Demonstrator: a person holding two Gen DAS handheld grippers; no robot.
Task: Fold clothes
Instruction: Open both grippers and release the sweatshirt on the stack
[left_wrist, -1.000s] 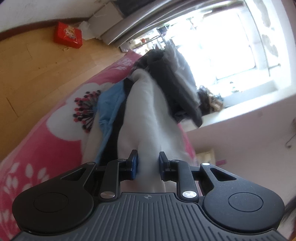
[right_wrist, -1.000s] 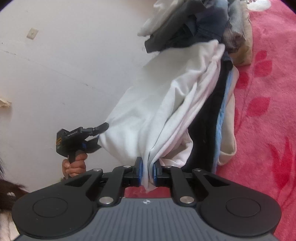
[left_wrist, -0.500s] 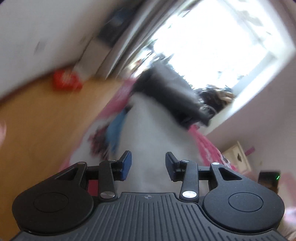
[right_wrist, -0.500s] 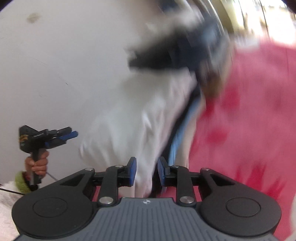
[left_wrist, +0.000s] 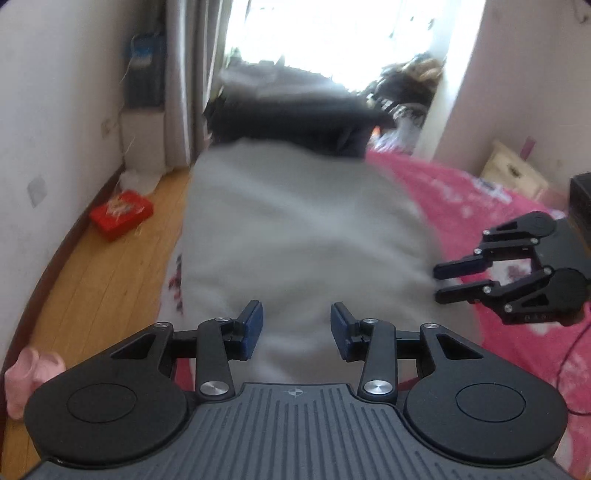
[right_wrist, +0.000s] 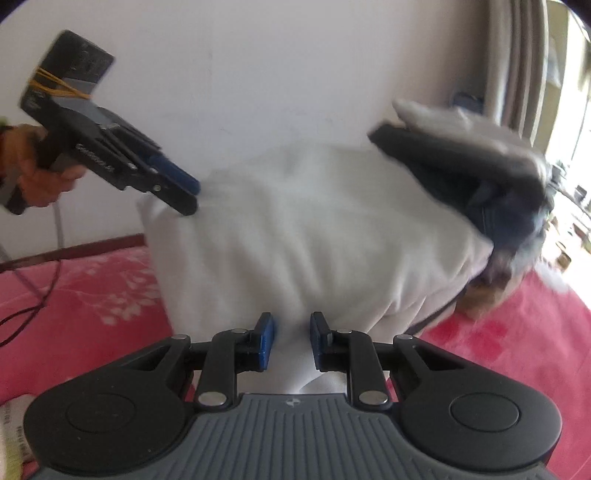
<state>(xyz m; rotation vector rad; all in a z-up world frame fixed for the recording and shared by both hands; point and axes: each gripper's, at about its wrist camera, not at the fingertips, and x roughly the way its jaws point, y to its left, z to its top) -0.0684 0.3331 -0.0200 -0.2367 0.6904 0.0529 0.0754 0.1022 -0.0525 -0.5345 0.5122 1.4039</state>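
white garment (left_wrist: 303, 236): spread on pink bedding (left_wrist: 491, 221) below dark clothes pile (left_wrist: 291, 118), likely laid flat for folding; left gripper (left_wrist: 295, 330) and right gripper (right_wrist: 291, 336) both parted, gripping nothing.

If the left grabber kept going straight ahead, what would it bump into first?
Most likely the white garment. The left gripper is open, with that cloth lying right ahead between its fingers. The dark clothes pile sits farther back. The picture is blurry, so depth is uncertain.

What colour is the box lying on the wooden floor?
Red, with a pale printed pattern on top; the box shows best in the left wrist view.
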